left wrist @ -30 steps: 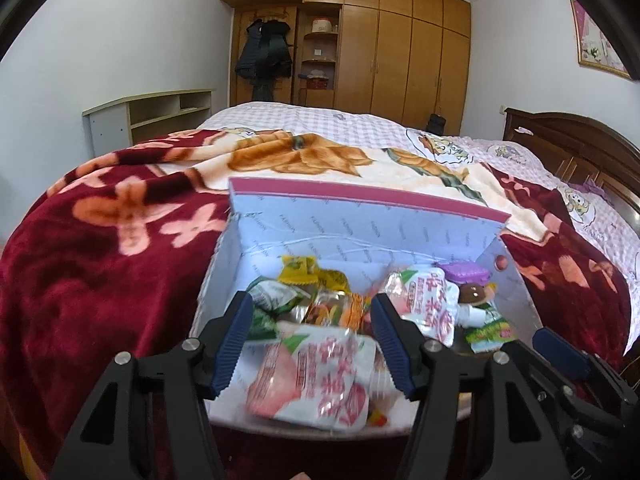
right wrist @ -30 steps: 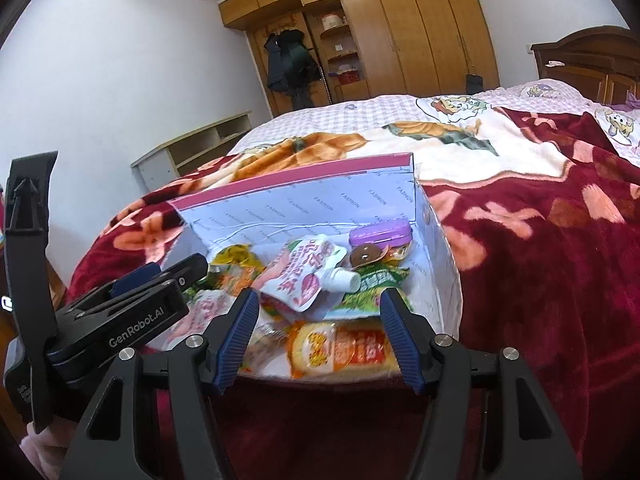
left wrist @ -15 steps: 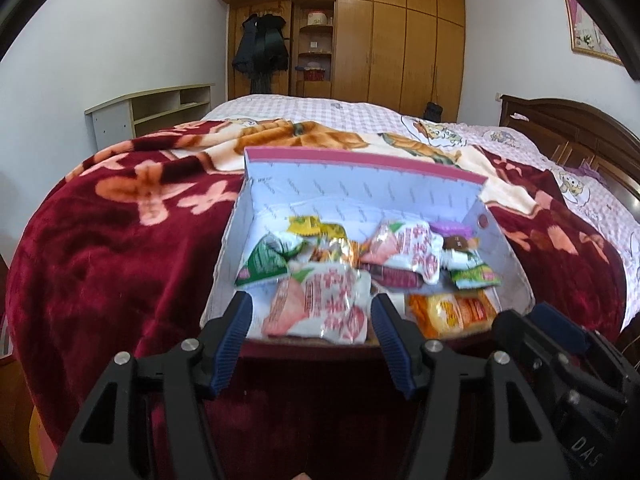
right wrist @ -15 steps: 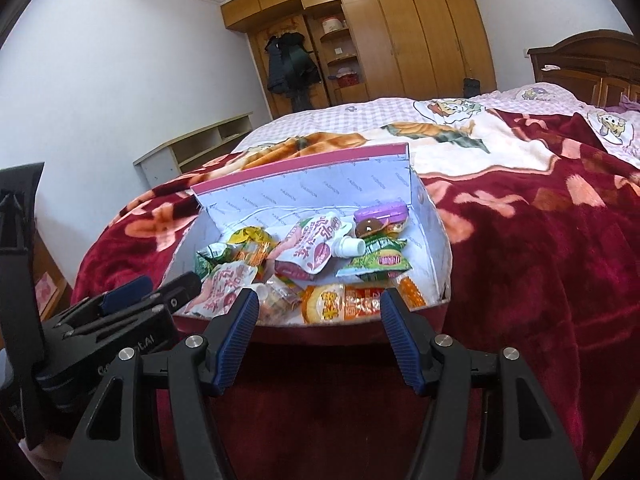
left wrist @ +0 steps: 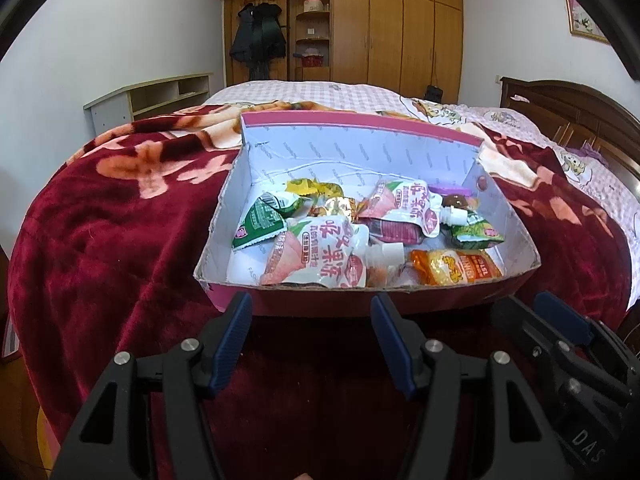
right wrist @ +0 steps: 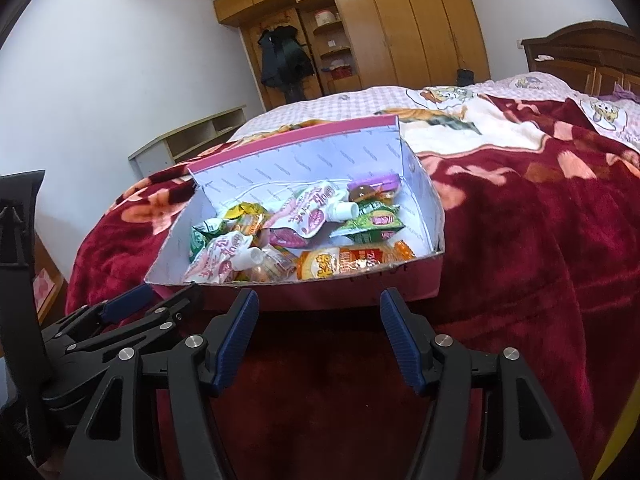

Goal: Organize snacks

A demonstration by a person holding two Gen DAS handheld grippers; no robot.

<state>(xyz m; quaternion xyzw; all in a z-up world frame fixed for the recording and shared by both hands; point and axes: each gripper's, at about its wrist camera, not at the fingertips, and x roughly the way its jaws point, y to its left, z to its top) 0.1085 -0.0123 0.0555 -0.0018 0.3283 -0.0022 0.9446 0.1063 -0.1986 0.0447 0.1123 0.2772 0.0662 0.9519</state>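
Observation:
An open cardboard box (left wrist: 360,152) with a pink outside and white inside sits on the red blanket; it also shows in the right wrist view (right wrist: 304,160). It holds several snacks: two pink-white spouted jelly pouches (left wrist: 320,256) (right wrist: 312,216), a green packet (left wrist: 264,220), an orange packet (left wrist: 456,268) (right wrist: 352,264), and a purple item (right wrist: 376,182) at the far right. My left gripper (left wrist: 312,336) is open and empty just in front of the box's near wall. My right gripper (right wrist: 318,338) is open and empty, beside the left one.
The box lies on a bed with a dark red flowered blanket (left wrist: 120,220). A low open shelf (left wrist: 160,96) stands by the left wall, a wooden wardrobe (left wrist: 380,28) at the back, and a dark wooden headboard (left wrist: 568,108) at the right.
Both grippers have drawn back from over the box toward me. The box now lies wholly in front of the fingertips. Both stay open and empty.

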